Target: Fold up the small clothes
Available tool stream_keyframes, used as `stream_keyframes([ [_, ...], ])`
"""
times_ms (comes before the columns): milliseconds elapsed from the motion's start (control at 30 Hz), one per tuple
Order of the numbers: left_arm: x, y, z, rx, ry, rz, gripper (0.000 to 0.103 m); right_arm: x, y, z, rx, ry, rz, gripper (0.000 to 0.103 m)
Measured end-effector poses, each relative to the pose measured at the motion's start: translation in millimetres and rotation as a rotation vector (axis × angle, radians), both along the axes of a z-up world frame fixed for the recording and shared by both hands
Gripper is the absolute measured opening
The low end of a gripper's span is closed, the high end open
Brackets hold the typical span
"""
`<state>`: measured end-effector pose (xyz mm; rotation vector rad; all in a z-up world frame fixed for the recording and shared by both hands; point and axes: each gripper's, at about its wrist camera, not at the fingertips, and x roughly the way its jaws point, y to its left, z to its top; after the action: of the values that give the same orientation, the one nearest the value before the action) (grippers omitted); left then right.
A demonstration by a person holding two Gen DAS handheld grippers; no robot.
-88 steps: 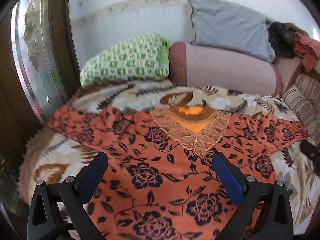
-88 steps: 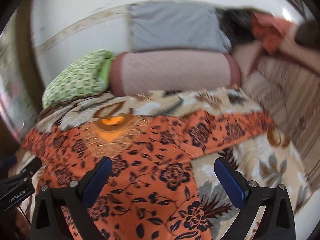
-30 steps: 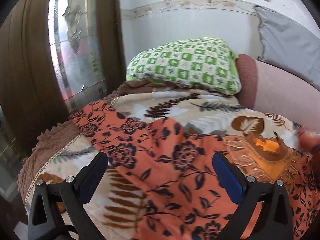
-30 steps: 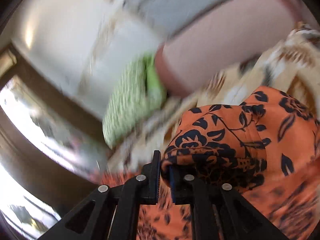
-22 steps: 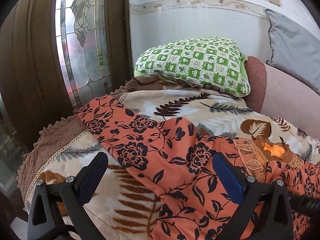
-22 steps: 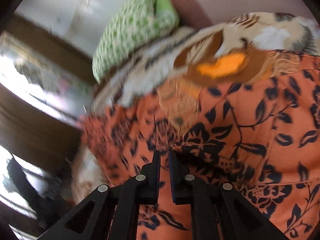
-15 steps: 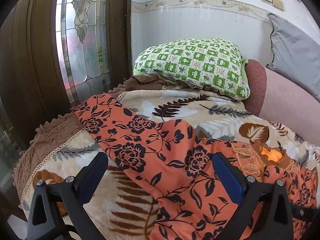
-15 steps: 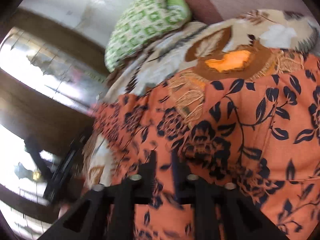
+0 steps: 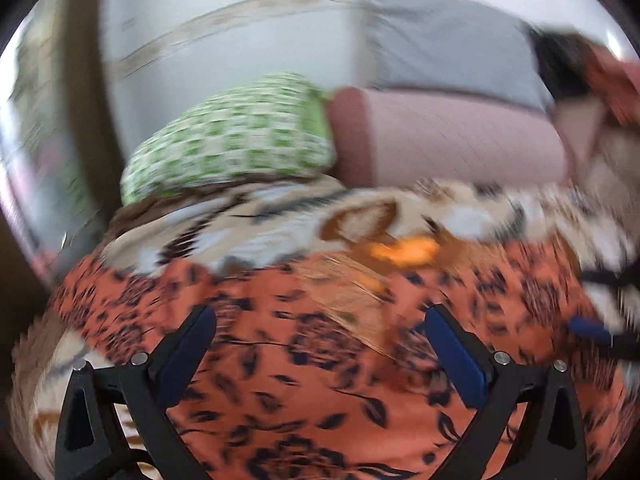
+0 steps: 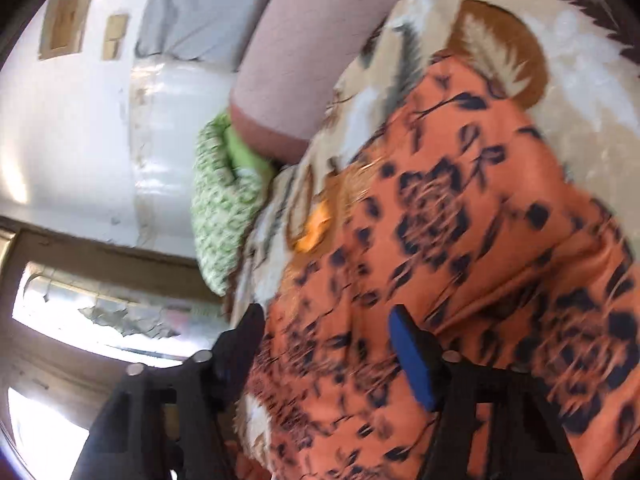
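Note:
An orange garment with black flowers (image 9: 304,360) lies spread on a leaf-patterned blanket (image 9: 256,224); its embroidered neckline (image 9: 352,288) faces the far side. The right sleeve side lies folded in over the body. My left gripper (image 9: 320,336) is open and empty, hovering above the garment's middle. My right gripper (image 10: 326,332) is open and empty just above the folded part of the garment (image 10: 460,260); it also shows at the right edge of the left wrist view (image 9: 600,332). Both views are motion-blurred.
A green checked pillow (image 9: 236,144), a pink bolster (image 9: 452,136) and a grey cushion (image 9: 444,52) line the far side against a white wall. A wooden door with patterned glass (image 10: 100,312) stands at the left. More cloth lies at the far right (image 9: 616,80).
My right gripper carried the sleeve across the garment, then opened and let it go. My left gripper swung right from the left sleeve toward the garment's middle, staying open.

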<state>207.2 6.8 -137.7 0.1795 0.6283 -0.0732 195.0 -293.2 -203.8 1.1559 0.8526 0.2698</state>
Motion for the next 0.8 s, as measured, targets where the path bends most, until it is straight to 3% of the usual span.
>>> stream_keyframes([
  [133, 10.1, -30.0, -23.2, 0.112, 0.036, -0.043, 0.103, 12.1, -10.4, -10.0, -0.073, 0.049, -0.026, 0.066],
  [233, 24.9, -40.8, -40.0, 0.157, 0.07, -0.024, 0.103, 25.7, -18.8, -44.0, 0.019, 0.18, -0.037, 0.059],
  [300, 35.4, -44.7, -52.6, 0.181, 0.119, -0.003, 0.103, 28.9, -25.8, -47.9, 0.065, 0.177, -0.055, 0.059],
  [367, 45.4, -43.4, -65.8, 0.163, 0.195, 0.025, 0.101, 29.5, -24.5, -44.9, 0.052, 0.177, -0.053, 0.06],
  [467, 54.2, -24.1, -72.3, 0.068, 0.276, 0.104, 0.096, 28.1, -15.8, -38.8, 0.091, 0.117, -0.025, 0.06],
  [533, 52.5, -3.9, -63.0, 0.041, 0.262, 0.195, 0.096, 36.9, 2.5, -34.3, 0.135, 0.084, 0.057, 0.061],
  [633, 42.6, 32.8, -42.8, 0.061, 0.207, 0.303, 0.095, 48.6, 27.8, -21.7, 0.054, 0.041, 0.116, 0.061],
  [800, 24.3, 107.8, -14.3, 0.028, 0.146, 0.418, 0.095, 59.4, 54.3, -25.6, -0.068, 0.066, 0.123, 0.061],
])
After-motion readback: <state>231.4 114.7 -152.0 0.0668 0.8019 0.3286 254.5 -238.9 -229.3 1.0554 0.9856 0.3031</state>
